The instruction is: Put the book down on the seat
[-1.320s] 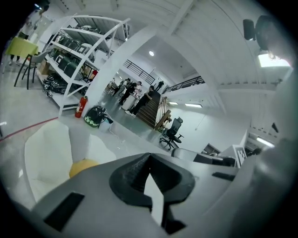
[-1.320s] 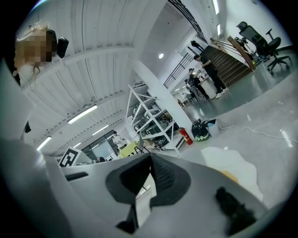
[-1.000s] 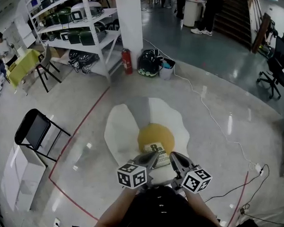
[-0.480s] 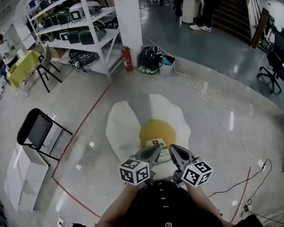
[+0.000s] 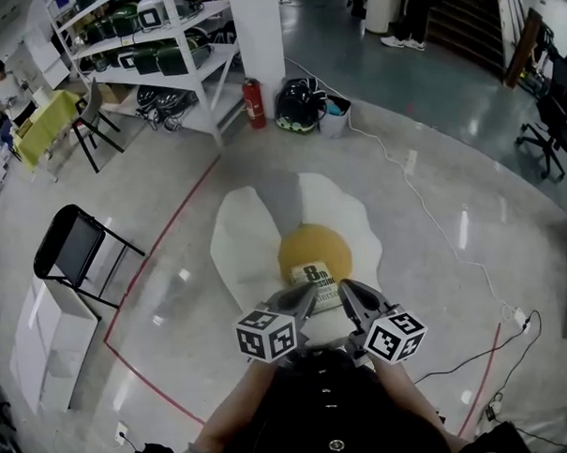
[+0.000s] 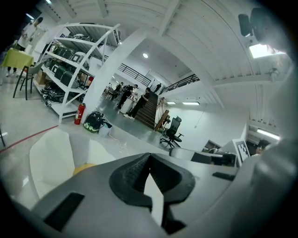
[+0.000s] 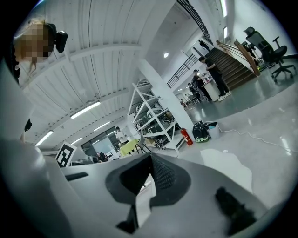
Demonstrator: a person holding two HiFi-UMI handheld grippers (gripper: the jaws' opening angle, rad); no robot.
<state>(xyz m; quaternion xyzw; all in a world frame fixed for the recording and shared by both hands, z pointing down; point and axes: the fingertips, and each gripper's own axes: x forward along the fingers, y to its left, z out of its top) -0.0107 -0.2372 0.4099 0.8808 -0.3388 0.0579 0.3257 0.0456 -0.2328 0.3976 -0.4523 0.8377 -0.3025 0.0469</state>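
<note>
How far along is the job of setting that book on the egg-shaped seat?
Done: the book is over the yellow middle of the seat. In hand: left gripper and right gripper both clamp its near edge. Left: set it down, if it isn't resting already, then release.

Pale cream book (image 5: 316,283) with heavy black lettering, and the seat (image 5: 308,248) is a yolk-yellow round on a white fried-egg shape, all against a glossy grey floor (image 5: 432,196) with a thin red line (image 5: 163,250). Near, the grey left gripper (image 5: 309,295) and right gripper (image 5: 346,290) each show a cube of black-and-white square markers. Far left: a black chair (image 5: 73,251), a red fire extinguisher (image 5: 253,103) and a yellow-green table (image 5: 44,123).
</note>
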